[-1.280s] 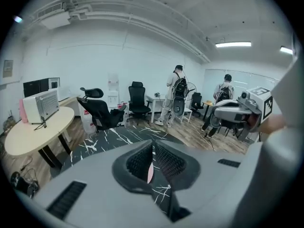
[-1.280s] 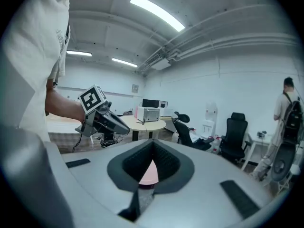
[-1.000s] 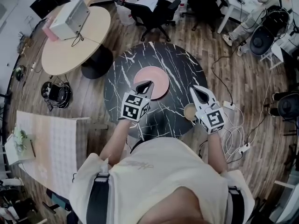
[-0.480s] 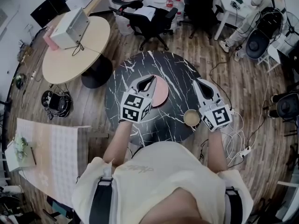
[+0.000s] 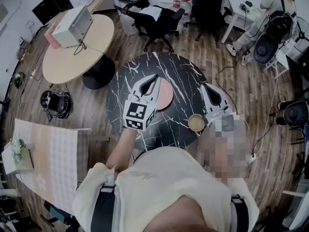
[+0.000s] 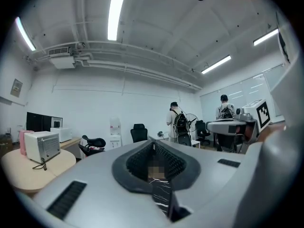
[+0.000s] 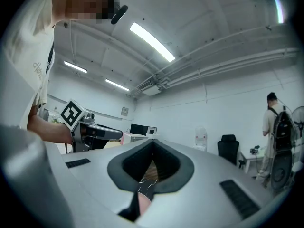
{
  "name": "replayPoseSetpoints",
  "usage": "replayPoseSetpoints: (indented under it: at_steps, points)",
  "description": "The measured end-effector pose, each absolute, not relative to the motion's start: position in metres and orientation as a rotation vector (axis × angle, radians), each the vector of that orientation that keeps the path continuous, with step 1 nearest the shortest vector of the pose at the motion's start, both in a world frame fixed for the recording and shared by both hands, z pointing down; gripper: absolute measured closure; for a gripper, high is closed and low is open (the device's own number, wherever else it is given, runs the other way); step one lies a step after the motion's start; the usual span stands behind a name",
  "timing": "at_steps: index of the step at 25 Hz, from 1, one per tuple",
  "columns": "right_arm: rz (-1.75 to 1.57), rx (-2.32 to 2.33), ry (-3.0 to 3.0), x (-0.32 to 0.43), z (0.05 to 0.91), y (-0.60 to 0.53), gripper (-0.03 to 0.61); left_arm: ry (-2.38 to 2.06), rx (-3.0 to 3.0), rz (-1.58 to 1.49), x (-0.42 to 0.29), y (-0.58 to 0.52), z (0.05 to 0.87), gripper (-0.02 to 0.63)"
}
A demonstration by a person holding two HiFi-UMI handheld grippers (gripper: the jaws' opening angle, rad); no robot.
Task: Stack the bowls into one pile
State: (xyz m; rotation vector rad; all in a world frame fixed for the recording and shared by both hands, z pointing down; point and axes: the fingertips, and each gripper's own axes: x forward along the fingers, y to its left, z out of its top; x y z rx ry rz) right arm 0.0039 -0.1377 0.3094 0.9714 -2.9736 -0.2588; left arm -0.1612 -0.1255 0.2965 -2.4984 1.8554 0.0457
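A wide, shallow pink bowl point(image 5: 164, 94) lies near the middle of the round black marble table point(image 5: 125, 76). A small tan bowl point(image 5: 196, 123) stands by the table's near right edge. My left gripper point(image 5: 155, 77) hovers over the pink bowl's left part and hides it; its jaws are shut and hold nothing. My right gripper point(image 5: 205, 86) hangs just above and right of the tan bowl, jaws shut and empty. In the left gripper view the gripper point(image 6: 153, 142) points level at the room. The right gripper view shows that gripper point(image 7: 153, 140) level too, with a bit of pink below.
A beige round table point(image 5: 72, 57) with a white box point(image 5: 72, 25) stands at the far left. Office chairs point(image 5: 154, 13) are behind the marble table. Cables and a power strip point(image 5: 251, 153) lie on the floor at right. A person point(image 5: 270, 8) sits at the far right.
Both grippers have risen from the table and tipped up to point level. In the head view the left one now reaches further over the pink bowl. Both bowls stayed put.
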Motion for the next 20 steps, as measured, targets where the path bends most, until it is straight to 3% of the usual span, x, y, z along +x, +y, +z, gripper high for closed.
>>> replayPoseSetpoints:
  at_steps: [20]
  points:
    - [-0.191,1.052,-2.923,0.01,0.329,-0.128,0.574,1.868,-2.598,-0.1,-0.157,-0.117,0.345,0.581]
